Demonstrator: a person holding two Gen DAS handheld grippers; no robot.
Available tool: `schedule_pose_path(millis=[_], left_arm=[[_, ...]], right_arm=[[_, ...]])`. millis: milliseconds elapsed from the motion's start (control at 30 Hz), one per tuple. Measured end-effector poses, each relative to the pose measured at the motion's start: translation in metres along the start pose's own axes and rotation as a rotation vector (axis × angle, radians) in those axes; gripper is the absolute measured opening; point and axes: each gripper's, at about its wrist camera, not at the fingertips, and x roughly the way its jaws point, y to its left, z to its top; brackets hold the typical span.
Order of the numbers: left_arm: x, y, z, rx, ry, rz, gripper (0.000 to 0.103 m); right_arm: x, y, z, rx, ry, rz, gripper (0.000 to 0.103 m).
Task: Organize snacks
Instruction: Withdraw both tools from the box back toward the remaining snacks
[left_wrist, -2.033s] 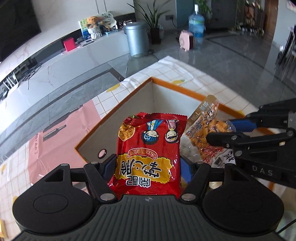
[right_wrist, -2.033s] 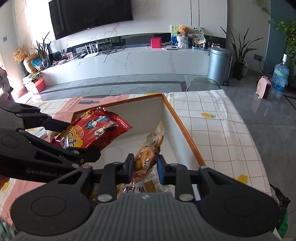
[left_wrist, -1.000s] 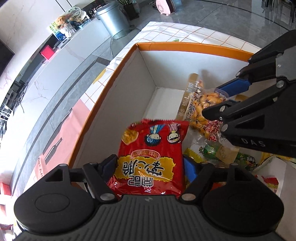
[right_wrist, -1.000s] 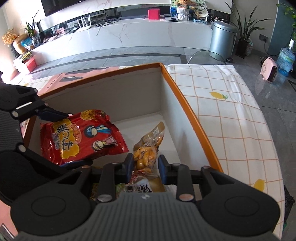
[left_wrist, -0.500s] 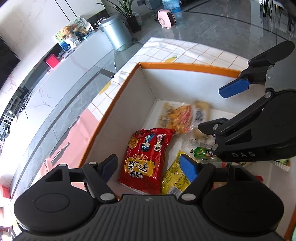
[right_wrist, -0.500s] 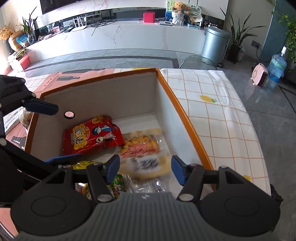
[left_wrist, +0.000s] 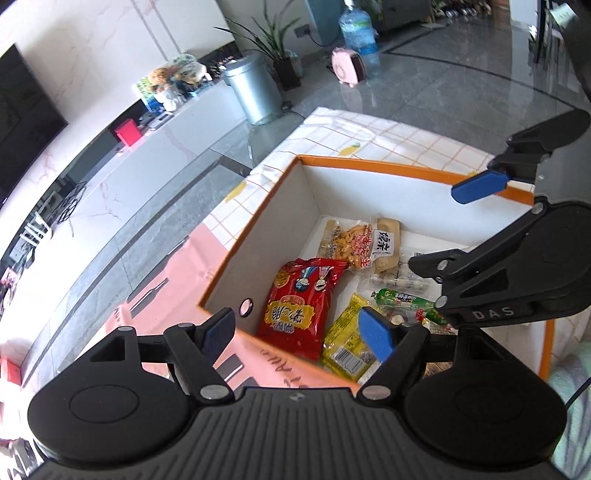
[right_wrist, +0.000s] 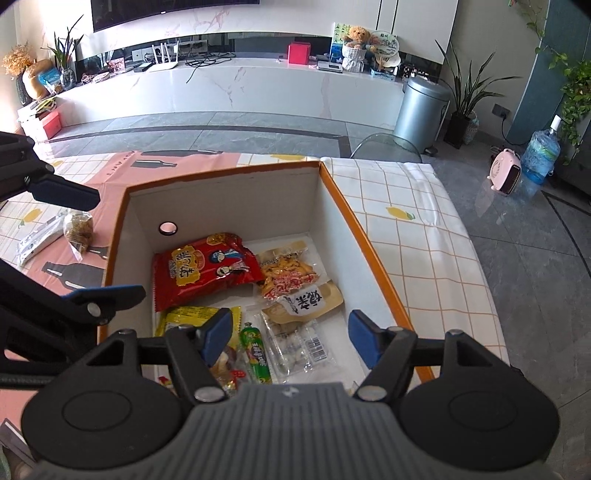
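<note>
Right wrist view: both claws, right gripper (right_wrist: 290, 338) and left gripper (left_wrist: 297, 330), gape wide and empty above the orange-rimmed white cardboard box (right_wrist: 221, 170), the glossy red snack bag (right_wrist: 205, 269) lying flat just ahead, apparently released to be stored.

Metal bin (right_wrist: 419, 105) – pink heater (right_wrist: 505, 176)

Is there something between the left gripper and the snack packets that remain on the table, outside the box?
Nothing visible. In the right wrist view the left gripper is open, and the snack packets lie on the tablecloth just behind it, left of the box. Only bare cloth lies around them.
</note>
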Motion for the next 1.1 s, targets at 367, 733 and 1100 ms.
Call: schedule_pose_path(millis=[367, 733, 1100], left_arm=[[-0.06, 0.022, -0.046, -0.187, -0.077, 0.082, 0.089], [-0.11, 0.051, -0.109, -0.426, -0.14, 0.162, 0.089], [-0.111, 0.077, -0.166, -0.597, -0.132, 0.19, 0.089]], right_arm=[[-0.063, 0.037, -0.015, 0.012, -0.098, 0.0, 0.076], [-0.1, 0.094, -0.049, 0.089, -0.176, 0.065, 0.081], [-0.087, 0.15, -0.073, 0.152, -0.191, 0.138, 0.081]])
